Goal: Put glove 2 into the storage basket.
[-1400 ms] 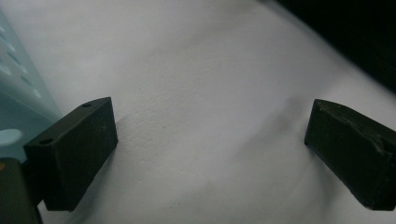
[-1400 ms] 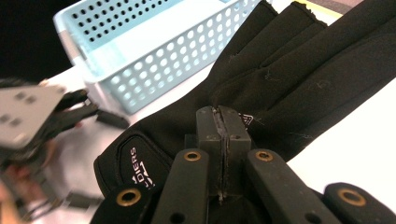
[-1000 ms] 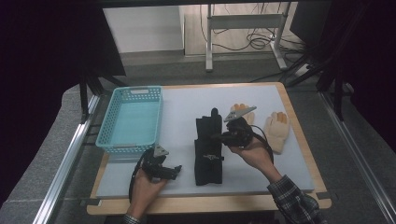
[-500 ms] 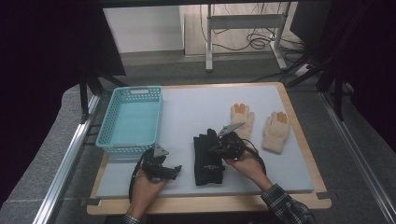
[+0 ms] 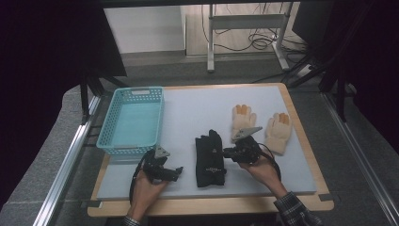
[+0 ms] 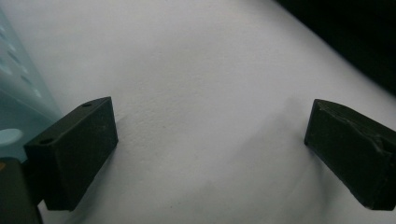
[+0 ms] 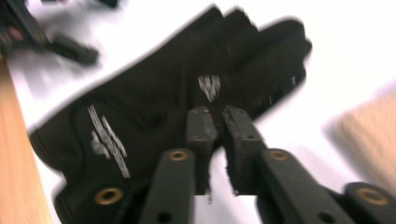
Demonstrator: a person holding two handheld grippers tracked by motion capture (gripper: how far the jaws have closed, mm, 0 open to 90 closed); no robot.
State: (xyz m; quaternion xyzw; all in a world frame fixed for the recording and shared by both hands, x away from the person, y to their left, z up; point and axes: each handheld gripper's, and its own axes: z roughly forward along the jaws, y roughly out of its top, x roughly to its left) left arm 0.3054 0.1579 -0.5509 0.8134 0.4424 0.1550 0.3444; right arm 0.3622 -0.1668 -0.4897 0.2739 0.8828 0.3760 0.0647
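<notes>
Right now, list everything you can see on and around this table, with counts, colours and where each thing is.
Black gloves: a stacked pair, it seems; black with white print; front centre of the mat.
Tan gloves: two, cream with orange fingertips; one right of centre, one nearer the right edge.
Basket: one, turquoise plastic, empty, left side.
Mat: one, pale grey, on the wooden table.
Metal stand: one, grey, on the floor behind.
Left gripper: black, fingers open, near front left.
Right gripper: black, fingers nearly together at the black gloves' edge.
</notes>
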